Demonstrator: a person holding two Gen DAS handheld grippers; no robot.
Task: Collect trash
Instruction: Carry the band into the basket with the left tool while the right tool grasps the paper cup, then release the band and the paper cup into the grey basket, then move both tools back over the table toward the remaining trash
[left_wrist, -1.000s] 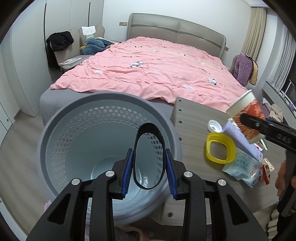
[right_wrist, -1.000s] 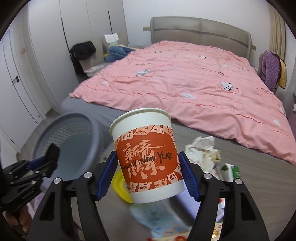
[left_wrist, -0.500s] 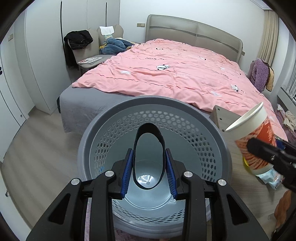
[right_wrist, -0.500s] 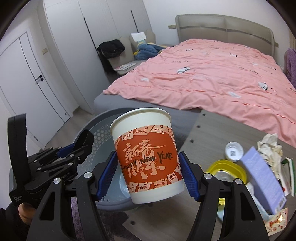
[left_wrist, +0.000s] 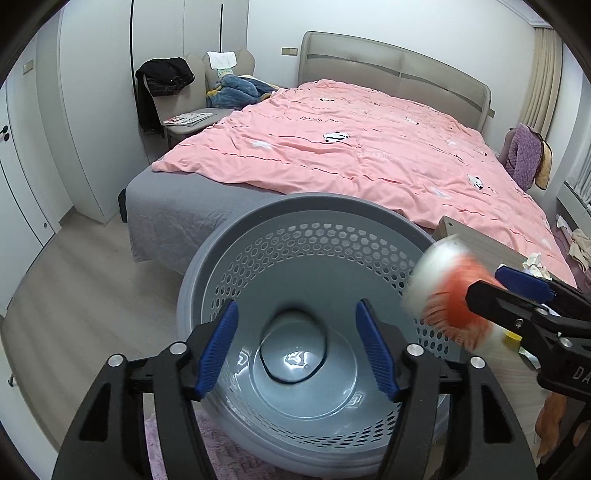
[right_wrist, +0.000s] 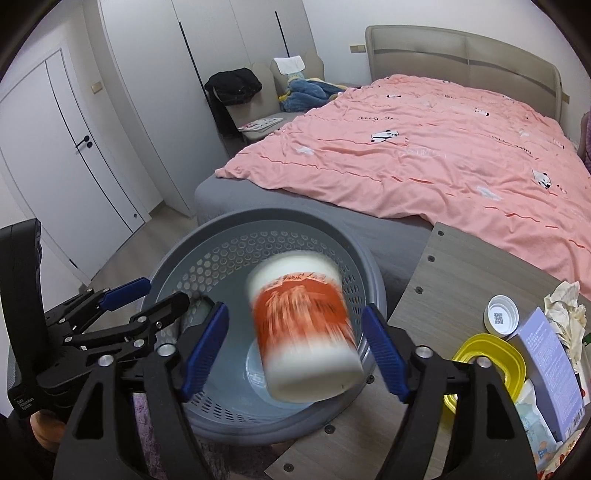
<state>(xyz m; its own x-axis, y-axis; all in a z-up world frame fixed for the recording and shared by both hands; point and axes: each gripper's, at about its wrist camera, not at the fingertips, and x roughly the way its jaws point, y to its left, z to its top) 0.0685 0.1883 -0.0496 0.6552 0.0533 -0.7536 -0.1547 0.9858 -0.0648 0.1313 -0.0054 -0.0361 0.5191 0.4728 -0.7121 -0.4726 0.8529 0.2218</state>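
Nearest in the left wrist view, left gripper (left_wrist: 297, 345) with blue ribbed pads, jaws standing wide after just opening, nothing between them; directly below, a thin black band (left_wrist: 293, 345) lying loose on the glossy floor of the grey plastic basket (left_wrist: 207, 273), round, walls pierced with hexagonal holes, broad smooth rim. In the right wrist view, right gripper (right_wrist: 297, 349) likewise spread, jaws just opened further, pads clear of the paper cup (right_wrist: 301, 328): white with an orange printed wrap, blurred, tilted, over the basket's mouth with a gap on each side. Same cup seen from the left wrist view only as a smear at the basket's right edge. Shown by the right wrist view alone: wood-grain bench (right_wrist: 454, 280) with screw heads along its edge, touching the basket rim, carrying a yellow lid (right_wrist: 491, 354), a white cap (right_wrist: 502, 315), a lilac box (right_wrist: 546, 365) and crumpled tissue (right_wrist: 565, 302). Beyond, bare pale floorboards left of the basket, then a bed with a rumpled pink quilt (left_wrist: 351, 147).
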